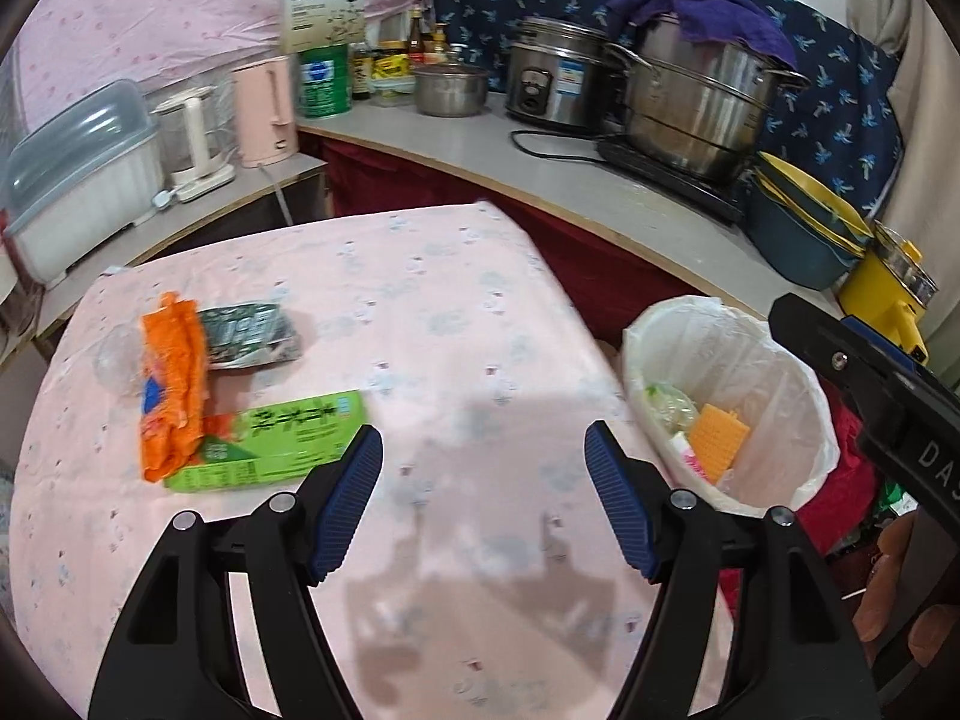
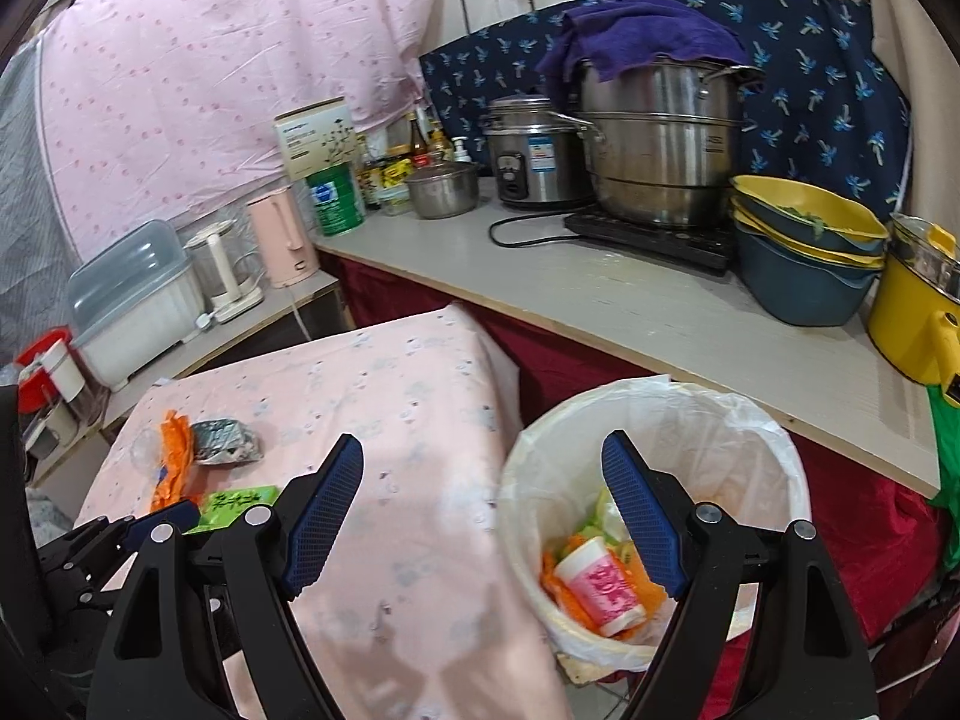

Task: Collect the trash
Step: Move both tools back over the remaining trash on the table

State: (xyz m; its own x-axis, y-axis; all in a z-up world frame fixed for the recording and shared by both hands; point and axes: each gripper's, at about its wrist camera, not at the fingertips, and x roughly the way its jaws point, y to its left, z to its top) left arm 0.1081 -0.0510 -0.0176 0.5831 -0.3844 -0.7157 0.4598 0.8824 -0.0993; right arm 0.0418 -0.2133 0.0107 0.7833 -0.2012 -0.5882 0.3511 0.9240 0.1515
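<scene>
Several pieces already lie in the bin (image 2: 654, 516); left of it, on the surface (image 1: 420, 312), an orange wrapper (image 1: 171, 384), green packet (image 1: 282, 438) and dark packet (image 1: 249, 336) remain. Left hand-held gripper (image 1: 483, 501) and right hand-held gripper (image 2: 483, 513) are both spread, empty.

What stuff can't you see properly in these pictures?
- Clear plastic thing, left wrist view: see-through, half under the orange wrapper.
- Bottom of the trash bin, right wrist view: hidden by the right gripper.
- Bottle labels on the counter: too small.
</scene>
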